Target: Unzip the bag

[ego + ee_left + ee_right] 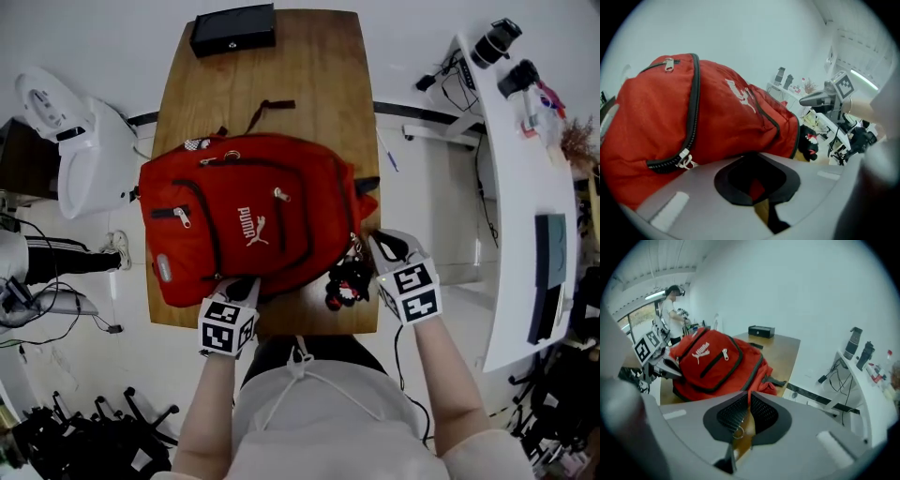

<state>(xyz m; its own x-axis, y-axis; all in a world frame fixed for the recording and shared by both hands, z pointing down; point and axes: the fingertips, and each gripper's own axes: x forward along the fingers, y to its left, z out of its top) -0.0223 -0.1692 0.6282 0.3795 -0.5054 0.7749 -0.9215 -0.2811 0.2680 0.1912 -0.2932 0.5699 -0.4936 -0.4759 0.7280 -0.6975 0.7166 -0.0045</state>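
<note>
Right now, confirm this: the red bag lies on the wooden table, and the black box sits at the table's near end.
Not quite. The box sits at the table's far end, beyond the bag, as the head view shows.

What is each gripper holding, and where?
Left gripper pinches the red backpack at its near edge; right gripper is shut on a red tab with a metal ring, likely a zipper pull.

A black box [233, 29] sits at the wooden table's [328, 84] far end.

white "puma" wordmark and leaping-cat logo on the red backpack [246, 217]; no other text readable
</note>
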